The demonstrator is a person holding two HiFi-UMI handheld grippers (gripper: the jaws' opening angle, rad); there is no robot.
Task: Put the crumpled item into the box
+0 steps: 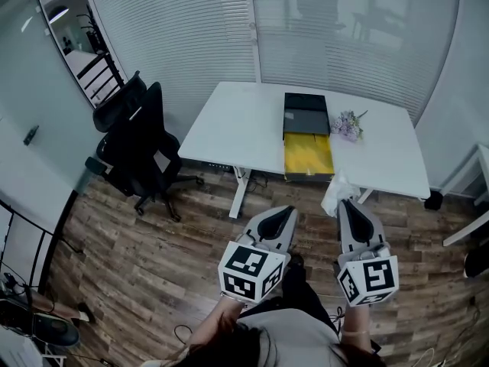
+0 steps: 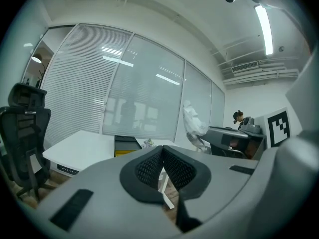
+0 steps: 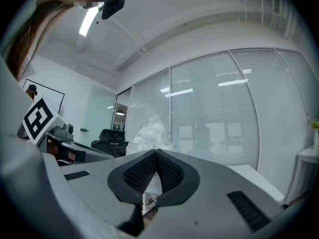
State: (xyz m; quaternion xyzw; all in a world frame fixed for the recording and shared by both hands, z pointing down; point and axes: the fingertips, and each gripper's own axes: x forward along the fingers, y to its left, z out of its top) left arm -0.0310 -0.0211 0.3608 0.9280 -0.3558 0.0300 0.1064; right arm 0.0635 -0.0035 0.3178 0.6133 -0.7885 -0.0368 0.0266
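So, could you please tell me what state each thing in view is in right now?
left tool: shut, nothing between its jaws.
right tool: shut on the crumpled item.
crumpled item: white, held up, not yet in the box.
box: open on the table, lid flipped back, yellow inside bare.
office chair: upright, nobody in it.

Even, cool ceiling-strip light (image 2: 264, 29), strong fisheye warp, dark vignetted corners.
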